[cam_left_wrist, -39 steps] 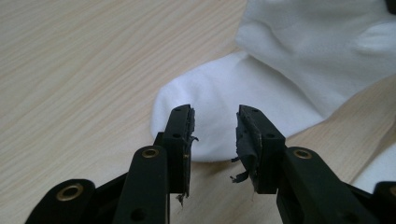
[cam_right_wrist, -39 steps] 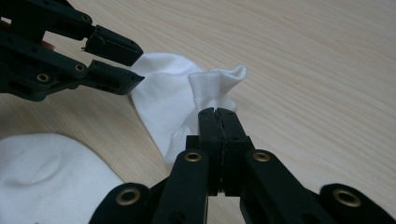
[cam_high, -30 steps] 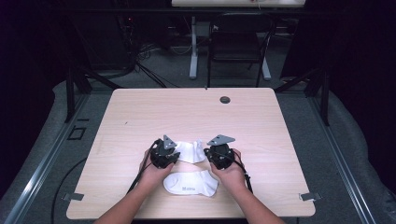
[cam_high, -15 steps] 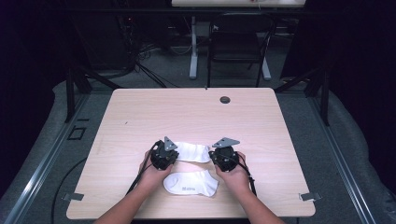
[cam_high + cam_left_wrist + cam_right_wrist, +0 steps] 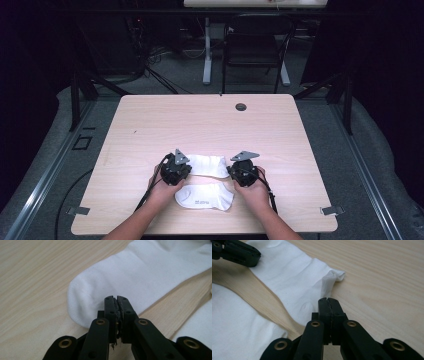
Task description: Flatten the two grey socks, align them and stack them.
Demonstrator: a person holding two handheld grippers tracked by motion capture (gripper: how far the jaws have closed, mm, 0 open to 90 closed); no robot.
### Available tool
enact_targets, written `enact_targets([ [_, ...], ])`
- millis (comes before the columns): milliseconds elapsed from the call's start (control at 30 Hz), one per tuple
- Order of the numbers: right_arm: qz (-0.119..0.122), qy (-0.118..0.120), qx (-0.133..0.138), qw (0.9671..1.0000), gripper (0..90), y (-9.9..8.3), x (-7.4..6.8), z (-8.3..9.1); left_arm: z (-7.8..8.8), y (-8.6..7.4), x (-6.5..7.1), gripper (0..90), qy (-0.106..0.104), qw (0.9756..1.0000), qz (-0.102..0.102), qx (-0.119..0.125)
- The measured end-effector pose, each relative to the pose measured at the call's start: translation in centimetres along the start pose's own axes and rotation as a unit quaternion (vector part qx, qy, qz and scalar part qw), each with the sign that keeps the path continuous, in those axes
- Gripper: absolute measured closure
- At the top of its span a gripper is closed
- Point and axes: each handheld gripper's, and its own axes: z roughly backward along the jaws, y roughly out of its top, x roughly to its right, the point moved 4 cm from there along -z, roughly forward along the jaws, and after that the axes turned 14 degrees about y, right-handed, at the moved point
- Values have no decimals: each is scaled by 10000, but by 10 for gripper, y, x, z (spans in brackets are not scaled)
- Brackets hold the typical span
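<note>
Two white socks lie flat on the table (image 5: pixel 150 125), near the person's edge. The far sock (image 5: pixel 207 165) stretches between the two grippers, and the near sock (image 5: pixel 205 196) lies just in front of it, a little apart. The left gripper (image 5: pixel 117 298) has just been closing and now pinches the far sock at its rounded end. The right gripper (image 5: pixel 329 300) is closed on the other end, where the cloth bunches up. A sock is light, soft and floppy, so it probably sags in the middle when lifted. Holding both ends should keep it stretched flat.
</note>
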Motion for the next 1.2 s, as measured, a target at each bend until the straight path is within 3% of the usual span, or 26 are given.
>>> enact_targets([
  [100,-46,10,-87,10000,900,-5,2,-1,3,-2,2,867,-124,9999,86,4],
  [233,-104,48,-124,9999,900,-7,3,0,6,-4,5,867,-185,9998,48,-22],
  [600,-139,171,-171,9996,898,-10,1,0,12,-10,7,846,-220,9997,122,29],
  [767,-159,149,-43,9998,820,-7,2,7,15,-9,-1,730,-87,9997,231,84],
  [1000,-186,156,77,9997,749,-3,3,12,22,-5,-14,667,73,9994,301,158],
  [1200,-12,58,104,9999,697,5,0,13,27,1,-27,616,105,9987,446,222],
])
